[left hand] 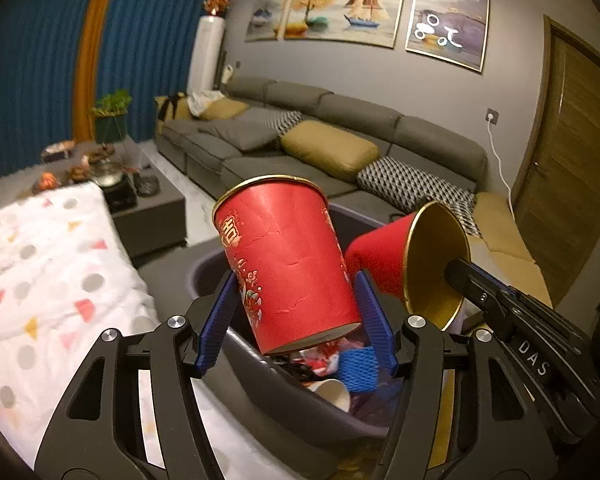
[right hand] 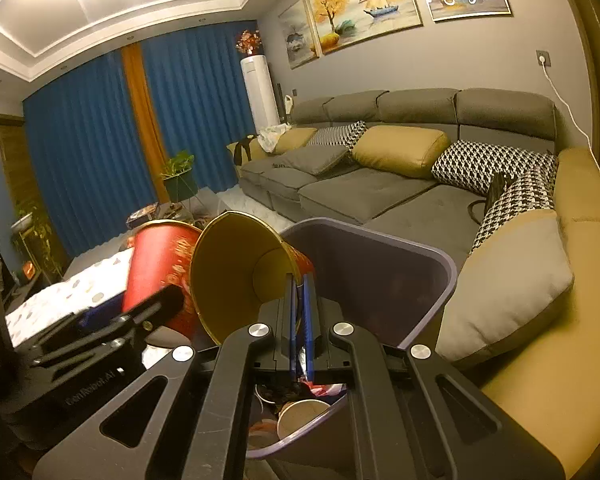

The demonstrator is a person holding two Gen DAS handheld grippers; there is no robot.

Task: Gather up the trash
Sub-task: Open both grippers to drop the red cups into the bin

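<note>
Left wrist view, read left to right: I see a white polka-dot cloth covering the surface at left, then my left hand-held gripper with its blue pads pressed on either side of a red paper cup, mouth up and tilted, held above the grey trash bin. Inside the bin lie a blue foam net, a white paper cup and crumpled wrappers. Further right, a second red cup with gold lining points its mouth toward the lens, its rim pinched by my right hand-held gripper entering from the right edge. Right wrist view: the first cup sits at left, just beside the gold-lined cup. My right hand-held gripper has its fingers nearly together, clamping that cup's wall, one finger inside and one outside. Both cups hang over the open bin. A grey sofa with cushions fills the background.
</note>
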